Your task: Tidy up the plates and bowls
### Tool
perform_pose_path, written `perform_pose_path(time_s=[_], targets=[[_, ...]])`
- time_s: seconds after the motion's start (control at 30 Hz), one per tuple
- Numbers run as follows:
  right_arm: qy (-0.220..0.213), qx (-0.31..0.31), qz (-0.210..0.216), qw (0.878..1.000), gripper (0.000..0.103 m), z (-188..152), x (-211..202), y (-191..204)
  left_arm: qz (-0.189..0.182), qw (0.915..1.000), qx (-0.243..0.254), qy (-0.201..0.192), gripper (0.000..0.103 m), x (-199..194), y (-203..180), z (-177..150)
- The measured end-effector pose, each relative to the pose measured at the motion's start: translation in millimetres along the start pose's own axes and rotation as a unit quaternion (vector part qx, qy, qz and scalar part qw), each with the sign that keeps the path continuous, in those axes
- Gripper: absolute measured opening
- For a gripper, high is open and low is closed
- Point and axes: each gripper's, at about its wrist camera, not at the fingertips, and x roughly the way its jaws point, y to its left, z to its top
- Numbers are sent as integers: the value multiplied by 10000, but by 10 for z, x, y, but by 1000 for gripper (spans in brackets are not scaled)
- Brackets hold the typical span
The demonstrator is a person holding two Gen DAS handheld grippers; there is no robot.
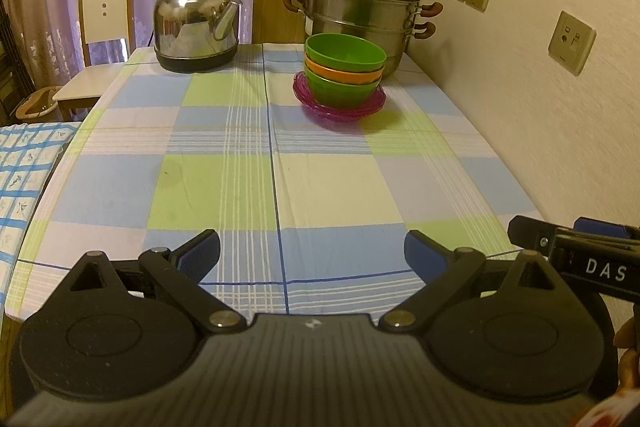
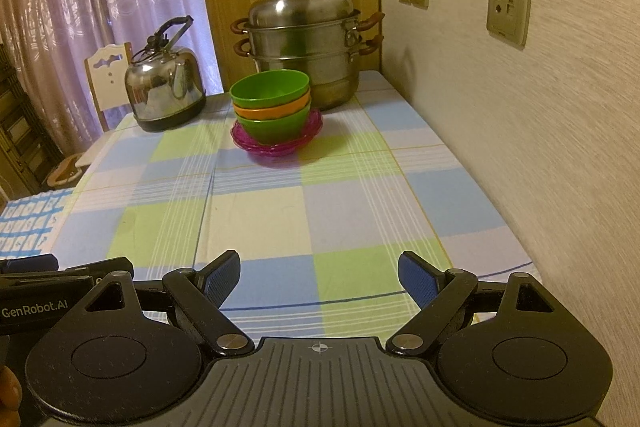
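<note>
Three nested bowls (image 1: pixel 344 71) (image 2: pixel 272 107), green, orange and green, sit stacked on pink translucent plates (image 1: pixel 340 107) (image 2: pixel 276 143) at the far side of the checked table. My left gripper (image 1: pixel 312 255) is open and empty above the table's near edge, far from the stack. My right gripper (image 2: pixel 319 277) is open and empty too, beside the left one; part of it shows at the right edge of the left wrist view (image 1: pixel 576 243).
A steel kettle (image 1: pixel 196 23) (image 2: pixel 166 87) stands at the far left of the table. A steel steamer pot (image 1: pixel 360 7) (image 2: pixel 306 47) stands right behind the stack. A wall with sockets (image 2: pixel 508 9) runs along the right side. A chair (image 1: pixel 100 27) stands at the far left.
</note>
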Motion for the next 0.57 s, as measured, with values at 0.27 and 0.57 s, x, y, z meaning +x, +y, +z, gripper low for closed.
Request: perform_pose_path(time_s=[0.27,0.57], targets=[[5,-3,0,10000,86,-2,1,-2,-5,10000,-6,12,98,14,4,-27],[16,-4,-1,10000,86,-32,8,-14,-8,10000,-12,-71,98,7,23,-69]])
